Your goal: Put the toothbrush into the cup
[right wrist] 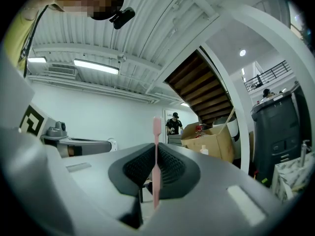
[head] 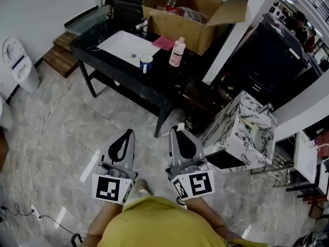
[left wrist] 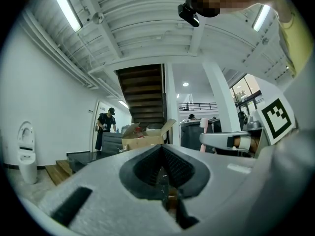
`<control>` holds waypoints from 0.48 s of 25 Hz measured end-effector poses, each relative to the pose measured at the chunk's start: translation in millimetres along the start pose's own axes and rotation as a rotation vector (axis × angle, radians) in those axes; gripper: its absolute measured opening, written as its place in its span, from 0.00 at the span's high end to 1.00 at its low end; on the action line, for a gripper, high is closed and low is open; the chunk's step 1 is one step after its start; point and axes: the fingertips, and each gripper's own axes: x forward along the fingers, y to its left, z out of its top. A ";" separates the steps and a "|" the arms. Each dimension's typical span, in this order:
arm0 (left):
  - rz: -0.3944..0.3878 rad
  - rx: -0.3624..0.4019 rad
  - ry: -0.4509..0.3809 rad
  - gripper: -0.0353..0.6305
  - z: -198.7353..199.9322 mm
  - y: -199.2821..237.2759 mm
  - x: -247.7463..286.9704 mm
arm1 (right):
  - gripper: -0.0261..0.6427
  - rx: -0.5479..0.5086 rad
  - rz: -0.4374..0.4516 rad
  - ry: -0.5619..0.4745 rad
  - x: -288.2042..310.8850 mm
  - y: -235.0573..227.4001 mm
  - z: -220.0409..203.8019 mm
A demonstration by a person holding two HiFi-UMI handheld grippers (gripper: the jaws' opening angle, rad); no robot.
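A pink toothbrush [right wrist: 156,168] stands upright between the jaws of my right gripper [right wrist: 155,149], which is shut on its handle; the brush head pokes up above the jaws. In the head view the right gripper [head: 178,131] and the left gripper [head: 128,133] are side by side over the floor, well short of the black table [head: 91,51]. The blue-and-white cup [head: 146,63] stands on that table beside a white basin [head: 126,46]. My left gripper [left wrist: 162,150] is shut with nothing in it. The left gripper view also shows the toothbrush [left wrist: 203,126] at its right.
A pink bottle [head: 177,52] and an open cardboard box [head: 180,15] sit on the table behind the cup. A marble-patterned cabinet [head: 241,130] stands to the right, a white toilet [head: 18,60] far left, a cable [head: 38,138] on the floor. A person [right wrist: 173,123] stands in the background.
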 end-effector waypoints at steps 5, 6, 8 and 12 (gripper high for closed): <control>-0.004 -0.028 -0.090 0.95 9.5 20.2 26.4 | 0.92 0.019 -0.019 0.013 28.7 -9.2 -7.7; -0.007 -0.023 -0.083 0.95 6.9 24.2 29.6 | 0.92 0.019 -0.021 0.013 34.1 -10.3 -8.3; -0.005 -0.035 -0.085 0.95 6.4 32.2 38.3 | 0.92 0.018 -0.023 0.011 45.8 -13.5 -9.7; -0.012 -0.035 -0.067 0.95 -1.0 49.4 60.4 | 0.92 0.013 -0.018 0.015 76.0 -22.0 -17.1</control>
